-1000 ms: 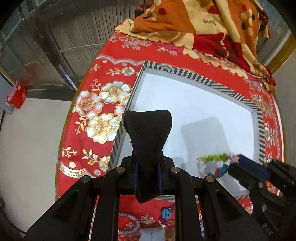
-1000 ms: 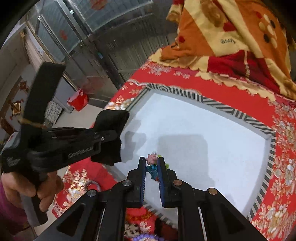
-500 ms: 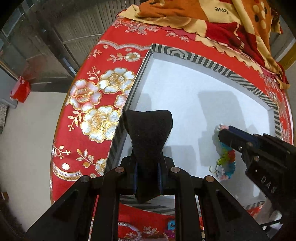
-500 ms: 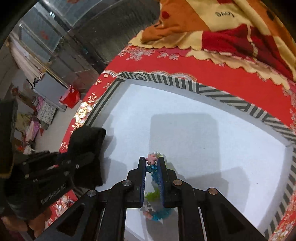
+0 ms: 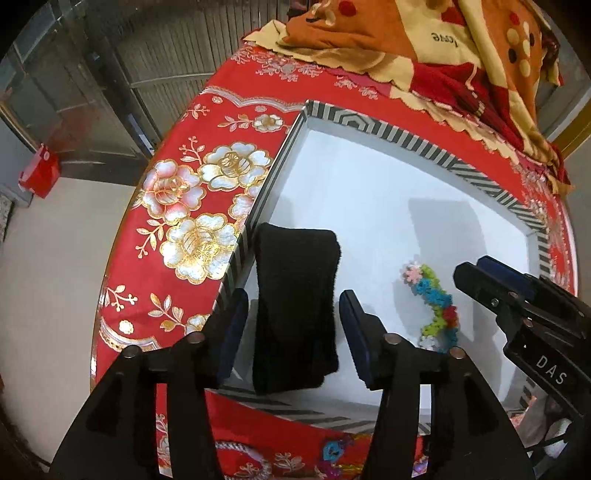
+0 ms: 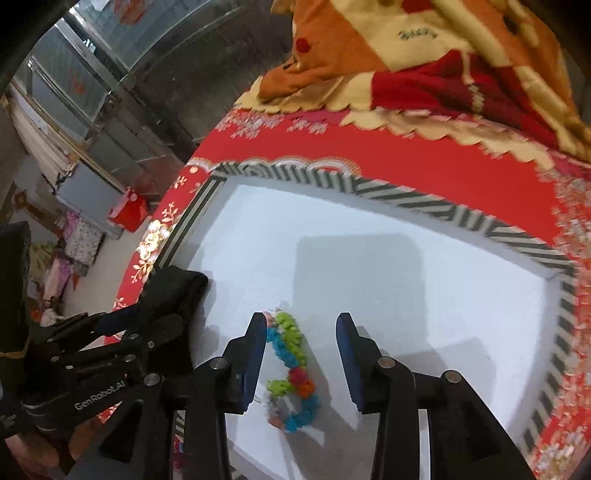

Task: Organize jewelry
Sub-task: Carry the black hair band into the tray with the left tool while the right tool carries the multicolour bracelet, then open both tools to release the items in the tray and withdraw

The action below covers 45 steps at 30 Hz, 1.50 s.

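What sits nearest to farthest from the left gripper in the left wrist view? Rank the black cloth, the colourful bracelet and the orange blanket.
From the left gripper:
1. Black cloth: between the open jaws, lying at the tray's near left corner.
2. Colourful bracelet: to the right, on the white tray floor, beside the right gripper.
3. Orange blanket: far end, beyond the tray on the red tablecloth.

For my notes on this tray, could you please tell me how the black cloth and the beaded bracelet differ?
The black cloth is plain, dark and fuzzy; the beaded bracelet is multicoloured and knobbly. The cloth forms a broad folded strip by the tray's striped edge; the bracelet curls as a thin strand. Both lie on the white floor.
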Available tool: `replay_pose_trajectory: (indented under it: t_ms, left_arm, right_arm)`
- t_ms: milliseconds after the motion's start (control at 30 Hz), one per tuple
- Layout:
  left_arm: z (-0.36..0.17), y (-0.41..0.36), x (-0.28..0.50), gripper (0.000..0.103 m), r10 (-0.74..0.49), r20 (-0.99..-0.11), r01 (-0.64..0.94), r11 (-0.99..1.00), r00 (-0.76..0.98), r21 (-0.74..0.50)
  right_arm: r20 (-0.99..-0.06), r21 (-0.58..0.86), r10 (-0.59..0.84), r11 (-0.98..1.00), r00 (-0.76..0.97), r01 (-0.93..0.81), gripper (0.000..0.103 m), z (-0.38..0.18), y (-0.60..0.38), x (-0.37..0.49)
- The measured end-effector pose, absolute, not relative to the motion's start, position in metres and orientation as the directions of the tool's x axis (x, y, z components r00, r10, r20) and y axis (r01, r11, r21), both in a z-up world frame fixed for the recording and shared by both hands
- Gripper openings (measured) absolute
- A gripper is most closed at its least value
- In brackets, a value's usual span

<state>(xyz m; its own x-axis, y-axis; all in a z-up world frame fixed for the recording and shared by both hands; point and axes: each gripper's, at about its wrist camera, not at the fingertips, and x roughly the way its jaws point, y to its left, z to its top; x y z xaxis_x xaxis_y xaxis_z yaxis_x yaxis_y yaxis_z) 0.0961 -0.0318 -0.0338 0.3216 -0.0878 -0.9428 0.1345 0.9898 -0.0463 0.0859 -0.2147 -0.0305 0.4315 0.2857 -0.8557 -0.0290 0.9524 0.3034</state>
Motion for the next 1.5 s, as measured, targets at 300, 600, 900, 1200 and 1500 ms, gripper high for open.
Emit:
replay_pose_trajectory:
  t_ms: [300, 600, 900, 1200, 1500]
  left_arm:
    - [-0.006, -0.019, 0.069, 0.053, -0.112, -0.921, 0.133, 0.989, 0.374, -0.066]
    - [0.015, -0.006, 0.023, 0.053, -0.115, -0.896, 0.168, 0.985, 0.429, -0.046]
    - [0.015, 0.009, -0.023, 0.053, -0.113, -0.896, 0.203, 0.979, 0.430, -0.027]
    - [0.012, 0.028, -0.052, 0.053, -0.118, -0.899, 0.225, 0.974, 0.423, -0.023]
    - [0.009, 0.043, -0.079, 0.053, -0.126, -0.905, 0.244, 0.970, 0.408, -0.025]
  right_arm:
    - [-0.842, 0.168, 0.137, 0.986, 0.522, 0.013, 0.038, 0.008, -0.221, 0.041]
    - [-0.847, 0.117, 0.042, 0.987, 0.530, 0.108, 0.038, 0.022, -0.224, -0.019]
    - [-0.845, 0.064, -0.043, 0.982, 0.534, 0.180, 0.038, 0.024, -0.223, -0.078]
    - [-0.847, 0.039, -0.087, 0.974, 0.524, 0.224, 0.038, 0.025, -0.218, -0.121]
    - [-0.857, 0.020, -0.117, 0.966, 0.502, 0.259, 0.038, 0.024, -0.221, -0.154]
